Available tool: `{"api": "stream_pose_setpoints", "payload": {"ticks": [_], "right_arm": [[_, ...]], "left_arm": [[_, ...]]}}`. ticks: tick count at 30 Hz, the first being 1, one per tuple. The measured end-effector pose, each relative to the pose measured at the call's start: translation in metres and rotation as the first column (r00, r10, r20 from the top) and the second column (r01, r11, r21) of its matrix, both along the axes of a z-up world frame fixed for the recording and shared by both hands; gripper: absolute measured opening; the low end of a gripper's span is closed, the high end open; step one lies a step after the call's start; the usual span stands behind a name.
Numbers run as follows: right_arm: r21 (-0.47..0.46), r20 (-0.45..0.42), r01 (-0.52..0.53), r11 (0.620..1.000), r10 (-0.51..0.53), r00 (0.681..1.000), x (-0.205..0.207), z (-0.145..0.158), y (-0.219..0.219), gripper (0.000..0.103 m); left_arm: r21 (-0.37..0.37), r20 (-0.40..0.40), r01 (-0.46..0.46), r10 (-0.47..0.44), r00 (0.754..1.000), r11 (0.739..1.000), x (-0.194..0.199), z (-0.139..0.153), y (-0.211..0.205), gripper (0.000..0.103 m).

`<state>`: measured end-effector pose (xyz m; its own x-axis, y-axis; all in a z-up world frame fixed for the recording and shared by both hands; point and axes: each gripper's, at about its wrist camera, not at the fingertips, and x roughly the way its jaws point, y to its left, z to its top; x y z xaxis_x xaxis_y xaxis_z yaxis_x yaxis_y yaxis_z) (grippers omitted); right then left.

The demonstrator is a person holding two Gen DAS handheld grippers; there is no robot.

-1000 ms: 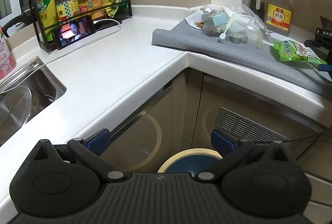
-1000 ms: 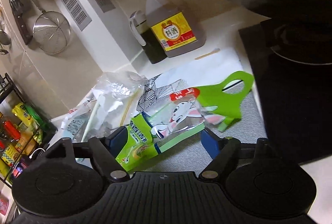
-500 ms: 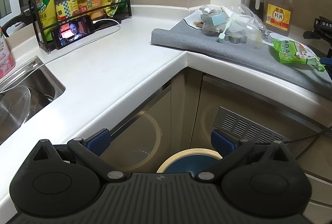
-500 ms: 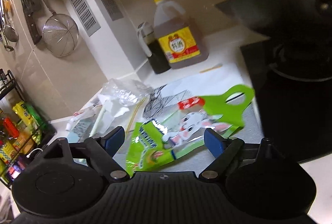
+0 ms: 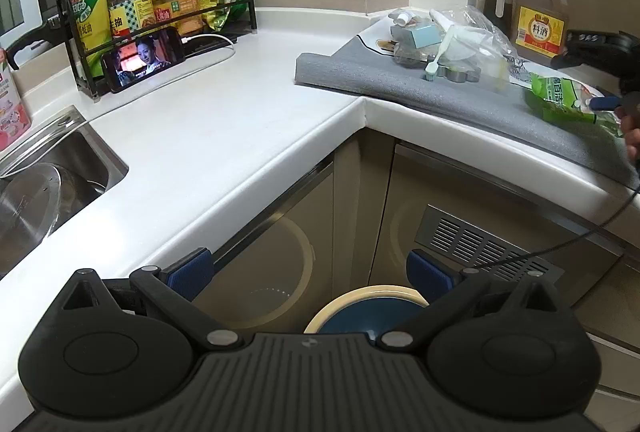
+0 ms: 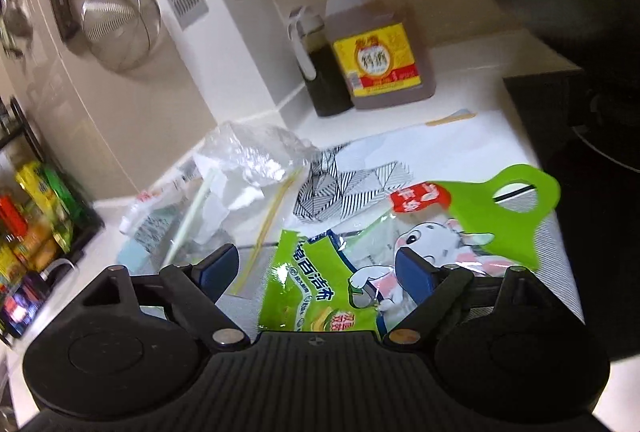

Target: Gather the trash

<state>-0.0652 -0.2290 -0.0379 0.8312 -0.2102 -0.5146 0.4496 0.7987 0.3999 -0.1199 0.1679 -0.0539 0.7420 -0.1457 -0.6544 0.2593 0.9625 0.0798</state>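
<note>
Bottles of oil and sauce (image 5: pixel 132 0) are standing in a black rack (image 5: pixel 76 44) at the far left of the white tabletop (image 5: pixel 224 120), with a phone (image 5: pixel 143 58) leaning against the rack's foot and showing a video, and a steel sink (image 5: pixel 52 172) is lying just in front of them. Lower down, the left gripper (image 5: pixel 308 272) is hovering off the tabletop's edge with its jaws spread wide and nothing between them, looking down at a round bin (image 5: pixel 368 306) with a cream rim on the floor by the cabinet doors. Further right, a grey mat (image 5: pixel 460 100) is covering the corner stretch of tabletop and carrying the trash: a crumpled clear plastic bag (image 6: pixel 252 156), a small pale blue box (image 5: pixel 426 34), a brush (image 5: pixel 436 56) and, nearest the mat's front edge, a green wrapper (image 6: pixel 320 288) printed with a cartoon cow. The right gripper (image 6: pixel 316 272) is sitting low over that green wrapper, its jaws wide apart on either side of it and not closing on it; whether the fingertips are touching the wrapper is unclear. Behind the trash a big jug of brown cooking wine (image 6: pixel 374 40) is standing next to a dark dispenser bottle (image 6: pixel 320 72) against the wall, and a black stove (image 6: pixel 592 136) is filling the far right.
</note>
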Motion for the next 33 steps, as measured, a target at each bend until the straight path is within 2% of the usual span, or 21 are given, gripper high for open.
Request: {"api": "stream_pose_setpoints", "payload": {"ticks": [5,8,10,12,14,16,22,26,29,31,33], "right_arm": [[-0.058,-0.099,-0.101,0.993,0.095,0.991,0.024,-0.015,0.002,0.088],[-0.109,-0.129,-0.203,0.973,0.189,0.973,0.030,-0.018,0.007,0.089],[-0.143,-0.154,-0.307,0.941,0.285,0.946,0.034,-0.018,0.013,0.089],[-0.172,-0.182,-0.414,0.894,0.384,0.905,0.037,-0.019,0.020,0.089],[-0.194,-0.204,-0.482,0.855,0.445,0.872,0.036,-0.018,0.026,0.088],[-0.208,-0.179,-0.477,0.854,0.447,0.877,0.028,-0.012,0.029,0.088],[-0.178,-0.046,-0.410,0.895,0.408,0.912,-0.007,0.009,0.025,0.090],[-0.228,-0.047,-0.380,0.897,0.379,0.924,-0.023,0.012,0.024,0.090],[-0.297,-0.065,-0.373,0.879,0.371,0.926,-0.032,0.014,0.024,0.091],[-0.340,-0.079,-0.367,0.866,0.362,0.929,-0.035,0.016,0.023,0.096],[-0.358,-0.080,-0.353,0.864,0.349,0.934,-0.036,0.017,0.019,0.097]], "left_arm": [[0.004,0.002,-0.002,0.002,1.000,1.000,0.000,0.000,0.000,0.103],[0.006,0.003,-0.001,0.001,1.000,1.000,-0.001,0.001,-0.001,0.103],[0.006,0.004,0.002,-0.002,1.000,1.000,0.000,0.001,-0.002,0.103],[0.007,0.006,0.008,-0.008,1.000,1.000,-0.001,0.002,-0.003,0.103],[0.010,0.012,0.013,-0.013,1.000,1.000,-0.002,0.002,-0.005,0.103],[0.012,0.017,0.015,-0.015,1.000,1.000,-0.003,0.003,-0.005,0.103],[0.011,0.019,0.014,-0.015,1.000,1.000,-0.002,0.006,-0.007,0.103],[0.010,0.018,0.024,-0.024,1.000,1.000,-0.003,0.006,-0.009,0.103],[0.006,0.014,0.027,-0.027,1.000,1.000,-0.003,0.006,-0.009,0.103],[-0.005,0.007,0.026,-0.026,1.000,1.000,-0.001,0.007,-0.008,0.103],[-0.013,0.004,0.023,-0.023,1.000,1.000,0.001,0.009,-0.007,0.103]]}}
